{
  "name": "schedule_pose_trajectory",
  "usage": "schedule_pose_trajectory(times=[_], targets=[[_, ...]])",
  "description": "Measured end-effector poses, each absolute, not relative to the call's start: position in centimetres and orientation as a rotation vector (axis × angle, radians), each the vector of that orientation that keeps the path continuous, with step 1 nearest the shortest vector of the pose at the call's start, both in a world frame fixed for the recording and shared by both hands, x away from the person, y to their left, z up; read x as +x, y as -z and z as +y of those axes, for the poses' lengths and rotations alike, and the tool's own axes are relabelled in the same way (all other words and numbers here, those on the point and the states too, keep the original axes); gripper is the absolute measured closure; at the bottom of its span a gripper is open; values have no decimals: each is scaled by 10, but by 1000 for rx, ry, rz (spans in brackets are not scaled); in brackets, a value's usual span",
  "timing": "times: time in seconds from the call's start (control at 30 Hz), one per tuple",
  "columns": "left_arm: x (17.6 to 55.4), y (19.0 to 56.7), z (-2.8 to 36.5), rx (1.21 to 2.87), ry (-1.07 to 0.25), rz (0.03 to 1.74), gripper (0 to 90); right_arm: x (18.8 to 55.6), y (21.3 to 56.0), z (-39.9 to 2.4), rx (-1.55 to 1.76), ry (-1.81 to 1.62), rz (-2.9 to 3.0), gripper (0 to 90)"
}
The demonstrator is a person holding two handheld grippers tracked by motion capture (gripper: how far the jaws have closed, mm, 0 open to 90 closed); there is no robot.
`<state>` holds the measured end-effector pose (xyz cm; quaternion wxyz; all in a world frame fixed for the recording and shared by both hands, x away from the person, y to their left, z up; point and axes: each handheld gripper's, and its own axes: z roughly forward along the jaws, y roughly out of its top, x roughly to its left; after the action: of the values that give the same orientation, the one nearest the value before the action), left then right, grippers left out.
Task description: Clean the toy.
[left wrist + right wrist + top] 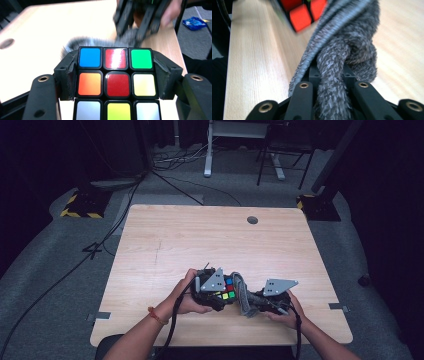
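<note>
While clamped: left hand-held gripper (116, 75) on puzzle cube (115, 82), right hand-held gripper (332, 82) on grey cloth (344, 50).

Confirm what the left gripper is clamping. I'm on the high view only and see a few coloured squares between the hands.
Observer: A puzzle cube. In the left gripper view the left gripper has its pads pressed on the cube's two sides.
Operator: Top row colours on the face toward that camera?
Observer: Blue, red, green, with a red centre below.
Operator: And the grey thing in the right gripper?
Observer: A fuzzy grey cloth, bunched like a rope. The right gripper view shows the right gripper shut on it.
Operator: Cloth on the cube?
Observer: It reaches the cube's far edge. Contact is too blurred to confirm.
</note>
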<state>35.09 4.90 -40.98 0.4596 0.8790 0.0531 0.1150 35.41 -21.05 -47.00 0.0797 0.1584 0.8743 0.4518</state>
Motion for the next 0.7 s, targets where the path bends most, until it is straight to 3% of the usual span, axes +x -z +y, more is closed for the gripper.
schedule_pose_trajectory(times=[0.3, 0.37, 0.47, 0.7], targets=[[354, 413, 49, 2115, -247, 172, 324, 352, 470, -205, 505, -1646, 2666, 777], [356, 414, 50, 2111, -230, 197, 304, 351, 468, -205, 513, -1730, 2652, 777], [358, 418, 47, 2175, -262, 216, 202, 349, 462, -204, 477, -1797, 2615, 777], [358, 413, 54, 2140, -242, 190, 309, 353, 454, -213, 480, -1786, 2560, 778]])
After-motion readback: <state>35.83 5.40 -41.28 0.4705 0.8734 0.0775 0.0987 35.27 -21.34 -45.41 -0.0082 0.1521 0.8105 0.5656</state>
